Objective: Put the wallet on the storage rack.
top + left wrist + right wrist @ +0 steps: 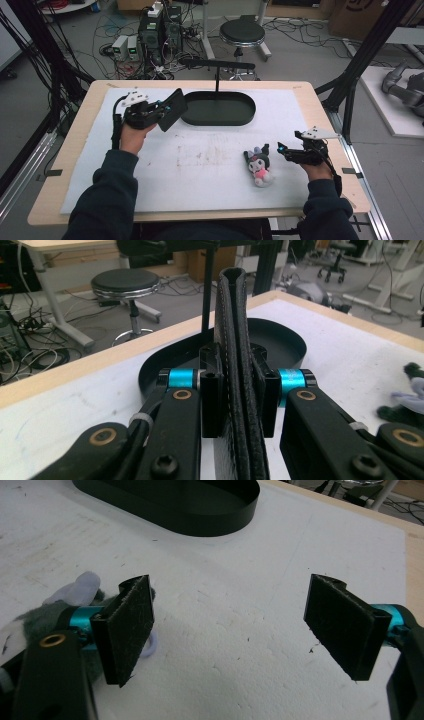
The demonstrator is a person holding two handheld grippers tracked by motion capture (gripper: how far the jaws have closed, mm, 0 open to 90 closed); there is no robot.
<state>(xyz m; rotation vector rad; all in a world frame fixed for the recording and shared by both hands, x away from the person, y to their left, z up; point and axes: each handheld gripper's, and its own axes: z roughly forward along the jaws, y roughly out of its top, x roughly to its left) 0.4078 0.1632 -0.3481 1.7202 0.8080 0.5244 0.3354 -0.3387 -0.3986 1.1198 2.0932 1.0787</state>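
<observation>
My left gripper (161, 108) is held above the white mat at the back left, shut on a flat black stitched wallet (173, 108) that stands on edge between its jaws. In the left gripper view the wallet (234, 325) rises upright from the gripper (240, 390), with the black oval tray (282, 342) just beyond it. A small plush toy (260, 165) with a dark head and pink body lies on the mat at the front right. Just right of the toy, my right gripper (286, 151) is open and holds nothing. In the right gripper view the plush toy (75, 592) lies behind the left jaw of the gripper (237, 625).
The black oval tray (218, 118) sits at the back centre of the mat, with a black post and crossbar (217, 65) rising behind it. The tray's wall (200, 522) shows far ahead in the right gripper view. A stool (242, 32) and cables stand on the floor beyond the table.
</observation>
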